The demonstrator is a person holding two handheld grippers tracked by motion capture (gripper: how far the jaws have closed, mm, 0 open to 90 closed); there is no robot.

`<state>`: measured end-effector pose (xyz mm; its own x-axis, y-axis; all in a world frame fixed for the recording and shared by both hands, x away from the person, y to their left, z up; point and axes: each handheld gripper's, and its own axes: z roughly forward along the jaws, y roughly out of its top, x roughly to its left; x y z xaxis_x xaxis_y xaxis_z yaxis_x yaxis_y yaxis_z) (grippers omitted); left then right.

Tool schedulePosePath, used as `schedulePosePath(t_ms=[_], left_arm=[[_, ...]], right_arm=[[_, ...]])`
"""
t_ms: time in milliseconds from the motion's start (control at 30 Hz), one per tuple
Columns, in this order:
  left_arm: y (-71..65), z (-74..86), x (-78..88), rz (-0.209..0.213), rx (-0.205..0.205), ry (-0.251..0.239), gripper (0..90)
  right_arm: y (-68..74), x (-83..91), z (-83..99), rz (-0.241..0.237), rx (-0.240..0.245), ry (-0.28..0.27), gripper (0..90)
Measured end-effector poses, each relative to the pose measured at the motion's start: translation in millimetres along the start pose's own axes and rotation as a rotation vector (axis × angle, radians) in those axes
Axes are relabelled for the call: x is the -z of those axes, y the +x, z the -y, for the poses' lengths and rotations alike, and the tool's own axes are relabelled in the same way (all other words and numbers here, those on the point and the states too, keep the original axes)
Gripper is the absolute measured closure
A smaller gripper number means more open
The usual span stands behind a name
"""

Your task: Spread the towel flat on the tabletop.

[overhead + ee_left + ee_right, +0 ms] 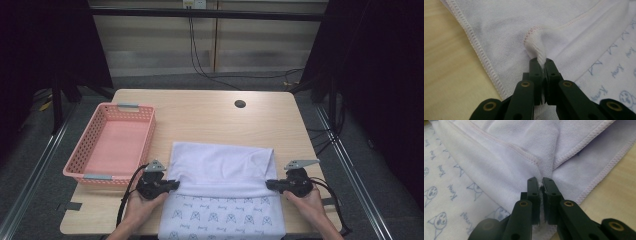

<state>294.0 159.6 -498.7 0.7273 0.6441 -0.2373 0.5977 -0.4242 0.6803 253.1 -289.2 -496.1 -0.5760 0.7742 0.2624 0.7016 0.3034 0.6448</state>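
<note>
At the table's near edge, the left gripper (172,185) and the right gripper (270,185) each clamp a side of the towel (222,170), their jaws pinched tight on a bunched fold of its hem. The towel lies on the table (200,115) between the hands, its plain white half folded back over the printed half nearest the person. Farther left stands a pink basket (75,162), just beside the towel.

One towel (222,172) – one basket (111,145)

White printed towel (222,172), half-folded, on table
</note>
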Motion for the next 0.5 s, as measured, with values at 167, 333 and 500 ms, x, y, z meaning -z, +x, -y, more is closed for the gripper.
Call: schedulePosePath(t_ms=[167,333,500], left_arm=[[10.5,-13.4,-12.6,-0.024,0.026,-0.023,86.8],[22.1,-27.9,-25.3,-0.043,0.047,-0.042,86.8],[35.5,-41.8,-38.9,-0.076,0.088,-0.075,86.9]], right_arm=[[-16.6,-9.0,-15.2,0.026,-0.018,-0.011,85.6],[-31.4,-16.9,-27.5,0.064,-0.028,-0.034,85.6],[-44.3,-26.5,-40.1,0.095,-0.043,-0.059,85.7]])
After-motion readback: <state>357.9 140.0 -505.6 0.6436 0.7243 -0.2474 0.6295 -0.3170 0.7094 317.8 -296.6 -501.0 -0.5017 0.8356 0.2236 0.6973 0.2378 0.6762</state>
